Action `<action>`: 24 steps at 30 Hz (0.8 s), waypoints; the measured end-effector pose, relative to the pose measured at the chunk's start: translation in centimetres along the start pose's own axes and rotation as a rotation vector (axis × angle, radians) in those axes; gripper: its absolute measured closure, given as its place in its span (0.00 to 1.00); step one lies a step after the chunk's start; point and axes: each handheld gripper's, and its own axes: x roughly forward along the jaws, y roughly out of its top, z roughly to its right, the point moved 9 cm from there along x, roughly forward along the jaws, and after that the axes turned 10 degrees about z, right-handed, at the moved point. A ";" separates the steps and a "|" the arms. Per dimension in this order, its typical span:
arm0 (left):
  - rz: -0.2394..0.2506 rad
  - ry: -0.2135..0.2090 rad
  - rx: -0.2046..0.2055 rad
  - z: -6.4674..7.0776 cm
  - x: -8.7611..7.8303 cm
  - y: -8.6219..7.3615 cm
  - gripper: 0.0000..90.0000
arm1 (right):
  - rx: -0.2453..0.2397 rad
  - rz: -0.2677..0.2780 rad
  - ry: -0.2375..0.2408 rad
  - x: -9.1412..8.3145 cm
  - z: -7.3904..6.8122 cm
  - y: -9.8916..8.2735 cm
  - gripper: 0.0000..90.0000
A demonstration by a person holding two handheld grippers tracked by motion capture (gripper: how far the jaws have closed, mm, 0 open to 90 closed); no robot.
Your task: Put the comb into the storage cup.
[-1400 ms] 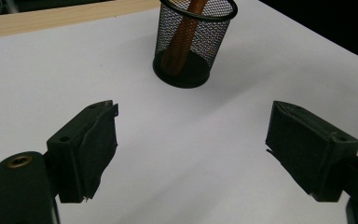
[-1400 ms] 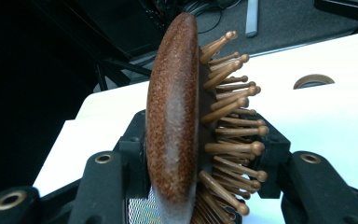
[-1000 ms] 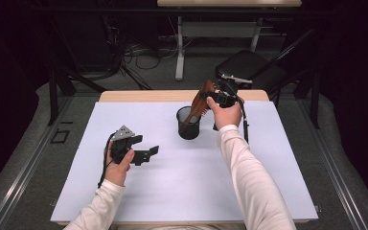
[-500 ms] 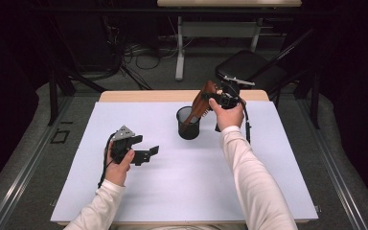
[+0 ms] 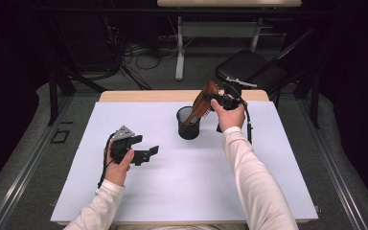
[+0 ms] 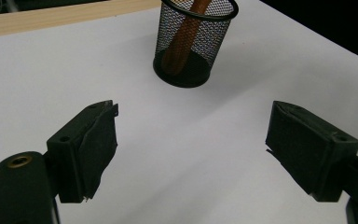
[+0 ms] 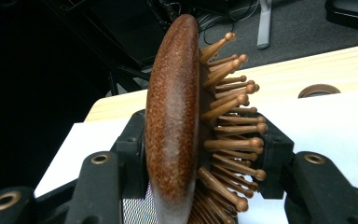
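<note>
Brush [image 7: 177, 107] is clamped by its head in the right tongs [image 5: 223, 99], handle lowered into the mesh cup [image 5: 189, 123] so it can stand upright once freed. Left tongs [image 6: 191, 149] are held apart and empty, clear above the surface [image 5: 182, 191].

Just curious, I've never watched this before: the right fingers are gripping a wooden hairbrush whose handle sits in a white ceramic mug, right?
Not quite. The hairbrush is gripped by the right fingers, but its handle sits in a black wire-mesh cup, not a white ceramic mug. The left gripper view shows the mesh plainly.
</note>
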 end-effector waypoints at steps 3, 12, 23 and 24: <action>-0.001 0.000 0.001 0.0 0.0 0.0 0.18 | -0.001 0.000 0.004 0.0 0.1 0.0 0.52; 0.000 -0.001 -0.001 0.0 0.0 0.0 0.18 | 0.021 -0.003 -0.002 0.1 0.6 0.0 0.52; -0.002 0.001 -0.004 0.0 0.0 -0.1 0.18 | 0.040 -0.006 -0.001 0.2 1.0 0.0 0.51; -0.002 0.001 -0.004 0.0 0.0 0.0 0.18 | 0.040 -0.006 -0.001 0.2 1.0 0.0 0.51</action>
